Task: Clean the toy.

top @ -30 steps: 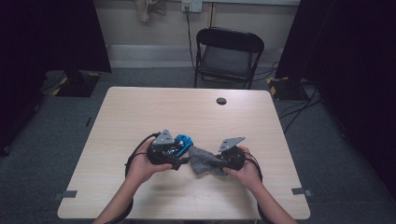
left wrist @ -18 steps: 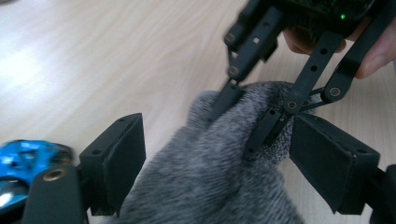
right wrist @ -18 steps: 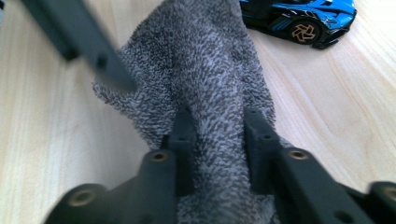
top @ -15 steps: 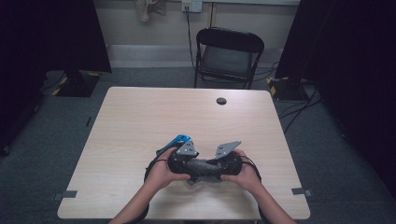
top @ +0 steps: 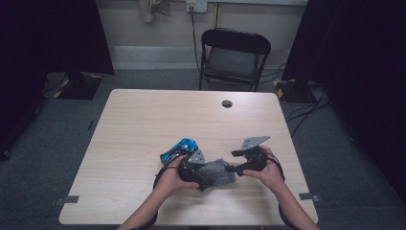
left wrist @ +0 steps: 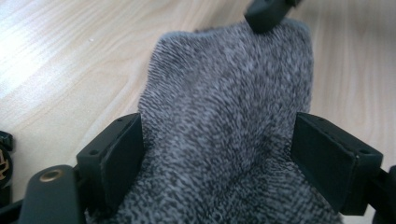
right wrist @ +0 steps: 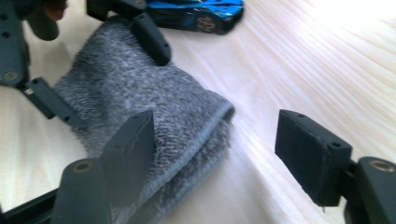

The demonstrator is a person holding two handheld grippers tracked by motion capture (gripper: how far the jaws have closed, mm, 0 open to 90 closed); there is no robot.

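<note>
Since the earlier frames, the hands have parted slightly. The right gripper (top: pixel 235 167) has just been opening, released beside the grey cloth (top: pixel 219 173) on the pale wooden table (top: pixel 143 115). A black folding chair (top: pixel 233 57) stands behind. The left gripper (left wrist: pixel 219 154) straddles the cloth, unclenched. A blue toy car (right wrist: pixel 196 11) lies just beyond.

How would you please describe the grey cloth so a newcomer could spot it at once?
Start at the wooden table, then look to its near edge, between the person's two hands. The grey cloth lies there folded, soft and speckled, unlike the glossy blue toy car beside it.
</note>
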